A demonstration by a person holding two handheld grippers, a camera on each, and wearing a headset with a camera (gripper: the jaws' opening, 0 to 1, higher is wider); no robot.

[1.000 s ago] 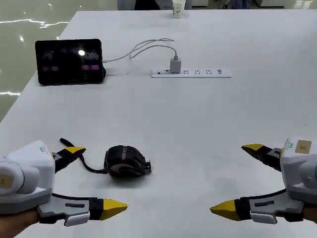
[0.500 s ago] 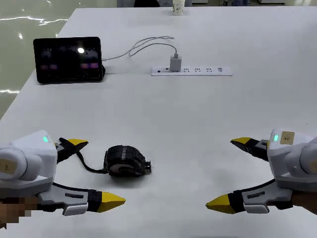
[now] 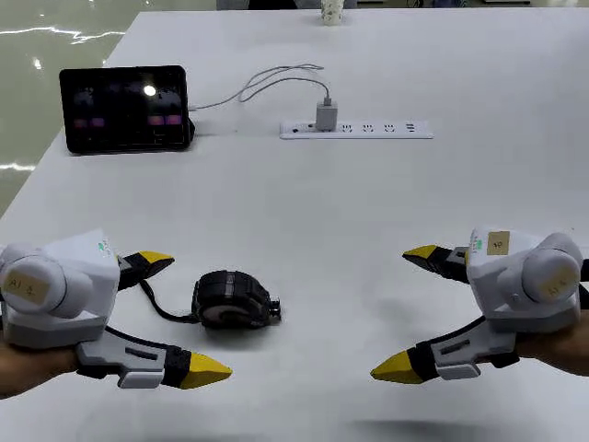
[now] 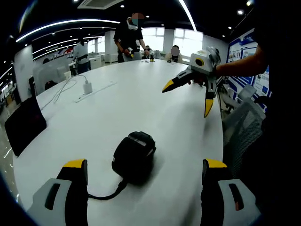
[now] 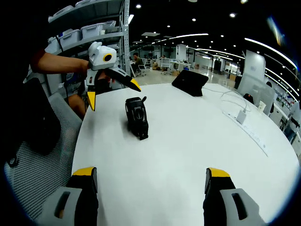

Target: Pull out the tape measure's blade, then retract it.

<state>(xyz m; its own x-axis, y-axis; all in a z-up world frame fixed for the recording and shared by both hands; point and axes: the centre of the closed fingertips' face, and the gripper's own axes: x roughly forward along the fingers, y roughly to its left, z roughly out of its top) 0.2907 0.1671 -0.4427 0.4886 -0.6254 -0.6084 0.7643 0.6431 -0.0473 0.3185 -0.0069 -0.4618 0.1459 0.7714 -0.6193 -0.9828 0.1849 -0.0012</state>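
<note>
Head view: L gripper [image 3: 189, 316] and R gripper [image 3: 394, 312] hover low over white table [image 3: 368, 212], jaws spread wide on both, nothing held. Black tape measure [image 3: 232, 299] lies on table just past my L jaw tips, untouched, well apart from R gripper. Its wrist cord [image 3: 161, 304] trails toward L's far jaw. Far side: tablet [image 3: 124, 109], power strip [image 3: 357, 130] w/ charger [image 3: 326, 118] plugged in. Left gripper view: tape measure sits centred btwn my jaws, just ahead.
</note>
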